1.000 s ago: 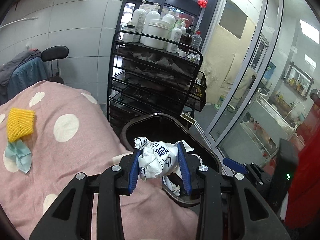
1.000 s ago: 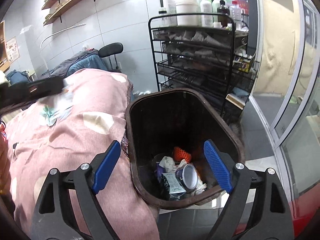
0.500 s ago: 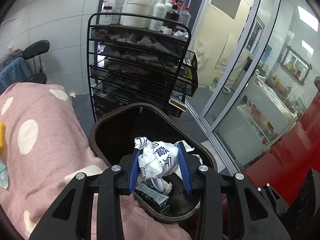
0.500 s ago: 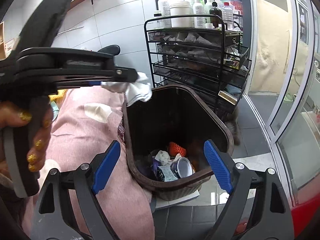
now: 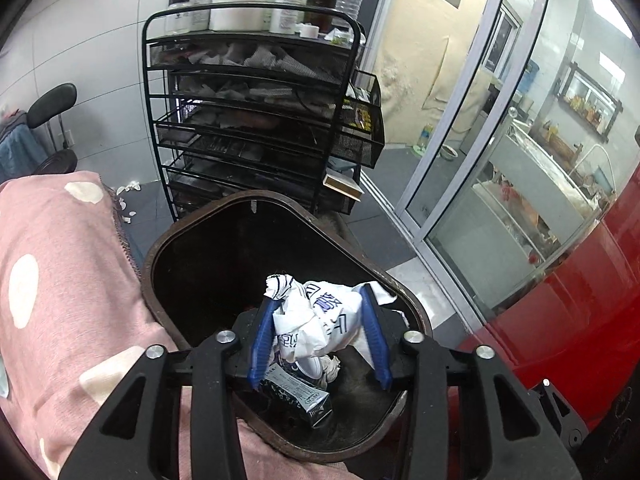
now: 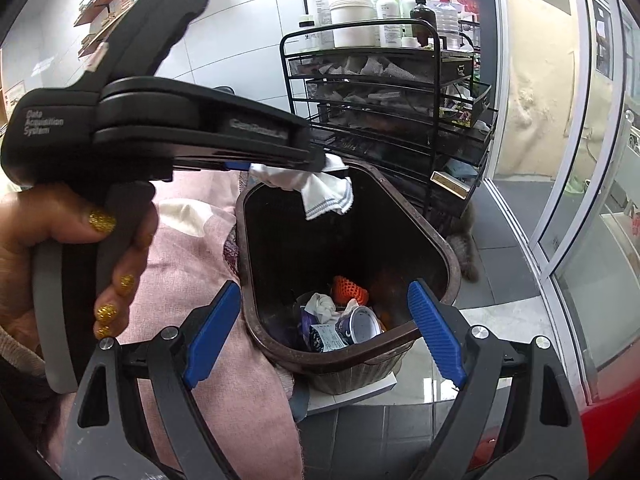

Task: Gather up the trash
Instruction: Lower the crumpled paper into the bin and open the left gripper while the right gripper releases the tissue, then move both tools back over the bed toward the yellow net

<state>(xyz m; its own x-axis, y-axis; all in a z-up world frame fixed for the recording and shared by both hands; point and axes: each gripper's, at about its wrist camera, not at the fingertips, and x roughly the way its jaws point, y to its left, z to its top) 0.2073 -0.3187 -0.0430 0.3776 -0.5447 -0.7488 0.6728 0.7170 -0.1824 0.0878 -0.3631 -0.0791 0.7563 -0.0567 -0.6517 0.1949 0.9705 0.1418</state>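
My left gripper point(image 5: 318, 326) is shut on a crumpled white paper with blue print point(image 5: 320, 322) and holds it over the open dark brown trash bin point(image 5: 192, 232). In the right wrist view the left gripper point(image 6: 320, 164) reaches over the bin's rim point(image 6: 244, 248) with the white paper point(image 6: 326, 194) hanging from it. Several pieces of trash lie in the bin: a carton point(image 5: 298, 394), a cup point(image 6: 360, 326), an orange net point(image 6: 350, 288). My right gripper point(image 6: 324, 334) is open and empty, just in front of the bin.
A pink bedspread with white dots point(image 5: 60, 280) lies left of the bin. A black wire rack point(image 5: 256, 120) with bottles stands behind the bin. A glass door point(image 5: 500, 140) and a red surface point(image 5: 580, 320) are on the right.
My left gripper has carried the paper from over the bed's edge to above the bin. It has come into the right wrist view. The right gripper stays open.
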